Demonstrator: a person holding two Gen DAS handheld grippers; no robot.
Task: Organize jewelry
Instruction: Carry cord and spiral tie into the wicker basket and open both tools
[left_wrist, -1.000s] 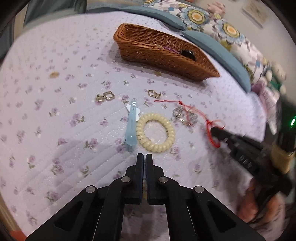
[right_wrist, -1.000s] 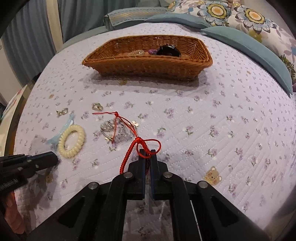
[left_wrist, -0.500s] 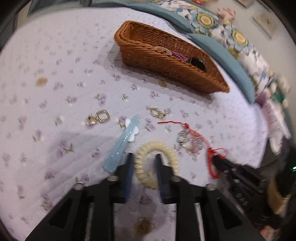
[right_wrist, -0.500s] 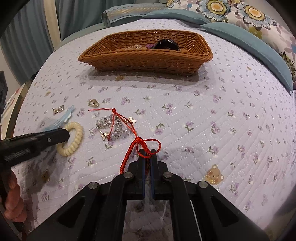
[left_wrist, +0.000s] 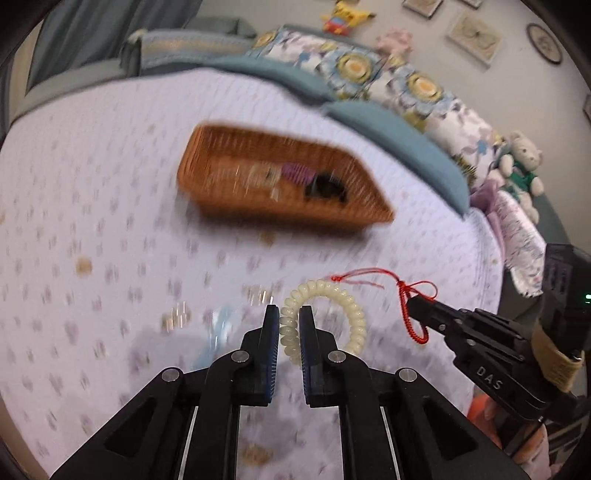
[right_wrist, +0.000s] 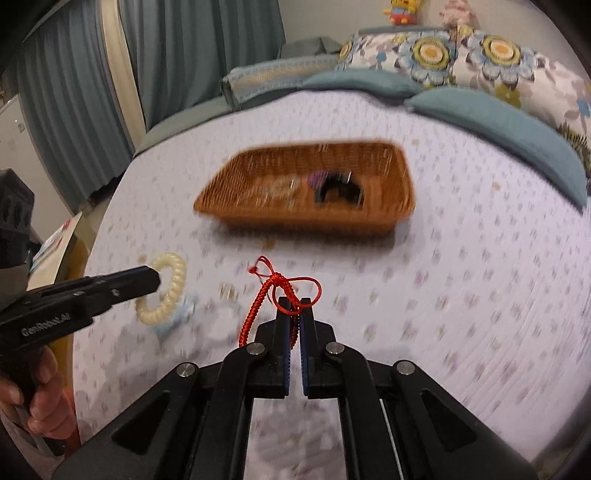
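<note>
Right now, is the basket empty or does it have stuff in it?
Not empty. The wicker basket already holds a black thing, a purple thing and something pale, too blurred to name.

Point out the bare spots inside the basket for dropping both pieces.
The wicker basket looks bare at its right end, beyond the black item, and along the far wall. Crowded: the middle, with the purple coil and blurred pale pieces at left.

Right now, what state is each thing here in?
Left gripper: shut on the cream coil bracelet.
Right gripper: shut on the red cord.
Wicker basket: open-topped, on the bed, some items inside.
</note>
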